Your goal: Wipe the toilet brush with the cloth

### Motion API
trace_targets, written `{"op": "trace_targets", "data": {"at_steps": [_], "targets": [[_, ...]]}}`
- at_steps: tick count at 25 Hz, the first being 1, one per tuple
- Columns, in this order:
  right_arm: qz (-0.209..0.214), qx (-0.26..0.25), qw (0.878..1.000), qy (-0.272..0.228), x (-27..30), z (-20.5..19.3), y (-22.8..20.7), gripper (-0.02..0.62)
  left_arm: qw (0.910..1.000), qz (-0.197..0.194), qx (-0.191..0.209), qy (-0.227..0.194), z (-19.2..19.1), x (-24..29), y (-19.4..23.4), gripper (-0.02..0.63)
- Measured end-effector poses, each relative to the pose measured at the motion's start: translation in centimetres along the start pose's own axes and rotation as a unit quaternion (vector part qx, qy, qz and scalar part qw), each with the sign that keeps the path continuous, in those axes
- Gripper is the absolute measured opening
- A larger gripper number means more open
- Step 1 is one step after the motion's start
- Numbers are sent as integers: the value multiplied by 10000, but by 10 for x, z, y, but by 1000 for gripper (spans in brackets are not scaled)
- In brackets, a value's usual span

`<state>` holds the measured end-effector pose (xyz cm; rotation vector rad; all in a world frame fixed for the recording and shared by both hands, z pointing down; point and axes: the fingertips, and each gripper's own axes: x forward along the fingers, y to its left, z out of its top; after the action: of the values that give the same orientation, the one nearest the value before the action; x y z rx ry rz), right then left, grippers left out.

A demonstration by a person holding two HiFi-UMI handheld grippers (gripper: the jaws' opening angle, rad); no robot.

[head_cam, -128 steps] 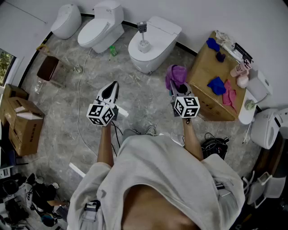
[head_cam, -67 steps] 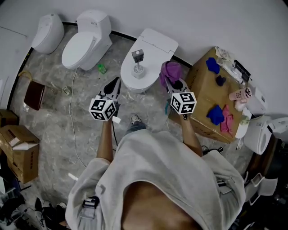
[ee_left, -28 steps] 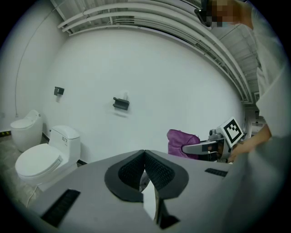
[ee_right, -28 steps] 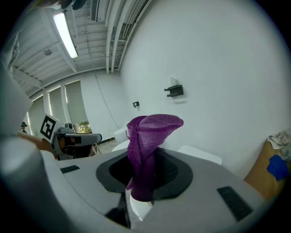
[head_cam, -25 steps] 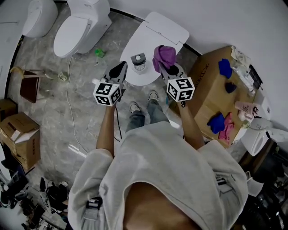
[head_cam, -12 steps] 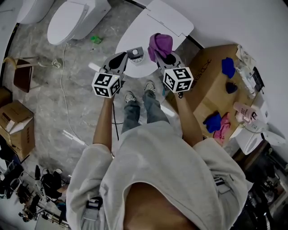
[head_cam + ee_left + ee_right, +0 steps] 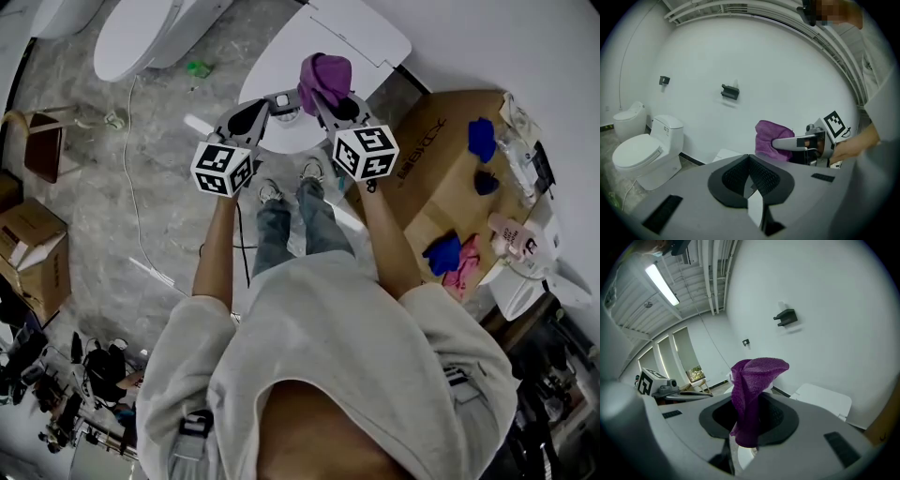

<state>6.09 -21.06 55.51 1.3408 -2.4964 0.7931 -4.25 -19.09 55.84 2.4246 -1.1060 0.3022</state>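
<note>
The cloth [image 7: 757,373] is shown as a purple fabric with a coarse, looped weave. The shells of the left gripper [image 7: 749,158] and the right gripper [image 7: 751,401] are seen as smooth, matt grey plastic. Their pads [image 7: 764,176] are faced with a black, finely ribbed material. The toilet [image 7: 361,37] is finished in a glossy white glaze. The floor [image 7: 159,187] is laid in veined grey stone. The box [image 7: 436,173] is made of matt brown cardboard, and the wall [image 7: 740,56] is coated matt white.
</note>
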Motion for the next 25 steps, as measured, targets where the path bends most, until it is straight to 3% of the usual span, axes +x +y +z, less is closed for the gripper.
{"op": "trace_targets", "data": {"at_steps": [10,25], "targets": [[165,361,9990,194,14,-24,6,112,10000,72,-12,4,-1,-6,3,20],[-49,968,9905,976,41,-102,-11,112,9999,144,-8,-31,-1,-9,5,20]]}}
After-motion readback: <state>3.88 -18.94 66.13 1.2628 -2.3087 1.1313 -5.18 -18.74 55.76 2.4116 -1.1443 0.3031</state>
